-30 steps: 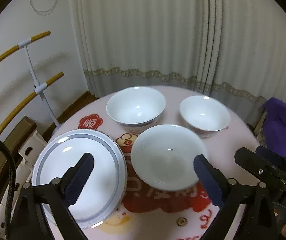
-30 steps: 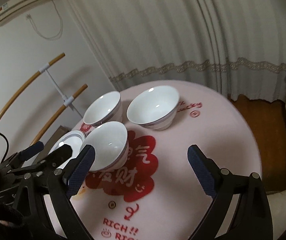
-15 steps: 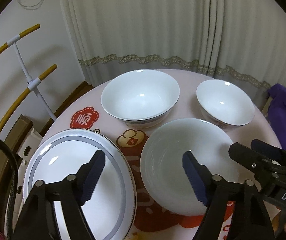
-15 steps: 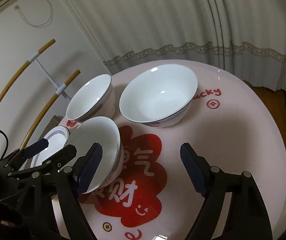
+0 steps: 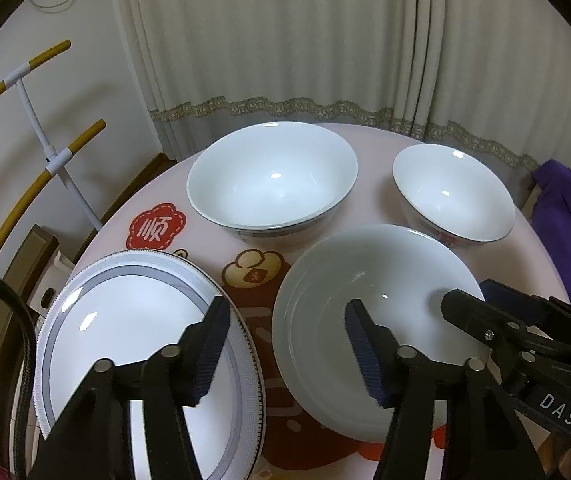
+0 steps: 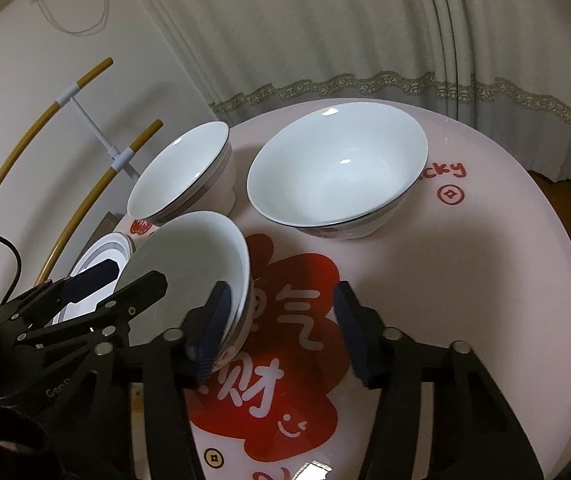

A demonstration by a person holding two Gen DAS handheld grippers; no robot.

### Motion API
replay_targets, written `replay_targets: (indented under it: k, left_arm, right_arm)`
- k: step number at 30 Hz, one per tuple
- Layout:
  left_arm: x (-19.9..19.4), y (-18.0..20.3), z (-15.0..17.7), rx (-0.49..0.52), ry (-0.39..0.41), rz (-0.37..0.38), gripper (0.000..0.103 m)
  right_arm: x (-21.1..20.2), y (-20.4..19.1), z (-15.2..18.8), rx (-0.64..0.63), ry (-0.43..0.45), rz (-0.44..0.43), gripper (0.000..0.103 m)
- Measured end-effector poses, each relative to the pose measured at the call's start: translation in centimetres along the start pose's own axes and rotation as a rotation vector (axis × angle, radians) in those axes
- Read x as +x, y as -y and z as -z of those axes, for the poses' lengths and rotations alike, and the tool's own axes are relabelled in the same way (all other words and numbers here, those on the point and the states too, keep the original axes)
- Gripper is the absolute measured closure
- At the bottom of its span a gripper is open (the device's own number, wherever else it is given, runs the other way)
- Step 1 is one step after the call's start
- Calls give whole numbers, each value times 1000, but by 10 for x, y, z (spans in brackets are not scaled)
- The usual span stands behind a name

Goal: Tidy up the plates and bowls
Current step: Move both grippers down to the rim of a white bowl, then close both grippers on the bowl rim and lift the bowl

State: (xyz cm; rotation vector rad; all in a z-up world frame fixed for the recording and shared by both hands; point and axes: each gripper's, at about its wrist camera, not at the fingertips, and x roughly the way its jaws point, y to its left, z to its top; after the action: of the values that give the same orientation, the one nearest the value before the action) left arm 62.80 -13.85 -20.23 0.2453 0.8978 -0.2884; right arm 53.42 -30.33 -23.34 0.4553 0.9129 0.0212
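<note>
Grippers both dropped toward the near bowl [image 5: 373, 300] over the last sec and their jaws are closing. A sec ago both were spread wide and higher up, w/ the whole table [image 6: 505, 280] in view; now the bowl fills the lower frame.

Left gripper [image 5: 285, 344]: one pad over the plate [image 5: 125, 336], other pad over the near bowl's inside, so the bowl's left rim sits between them. Pads not pressing yet as far as I can see.

Right gripper [image 6: 281, 332]: left pad at the bowl's right rim, close or touching, can't tell which; other pad hangs over the red print, nothing pinched yet.

Reading: looks like a two-sided rim grab on that bowl, prob. to lift and nest it into another bowl. Task barely started, nothing stacked so far.

Count:
- bowls: 3. Near bowl at table centre toward the near edge; big bowl [image 5: 273, 184] toward the far edge; third bowl [image 5: 453, 196] at the far-right edge in left wrist view.
- plates: 1, at the left edge just beside the near bowl.
- grippers: 2.

Risk: glazed rim is slick and a rim-only pinch may let it tip.
</note>
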Motion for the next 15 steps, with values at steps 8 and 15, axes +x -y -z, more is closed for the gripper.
replay_targets:
  k: [8, 15]
  left_arm:
    - [-5, 2, 2, -9, -8, 25, 81]
    - [-9, 4, 2, -3, -5, 14, 86]
  right_arm:
    - [1, -4, 1, -7, -8, -6, 59]
    - [2, -8, 4, -7, -13, -12, 67]
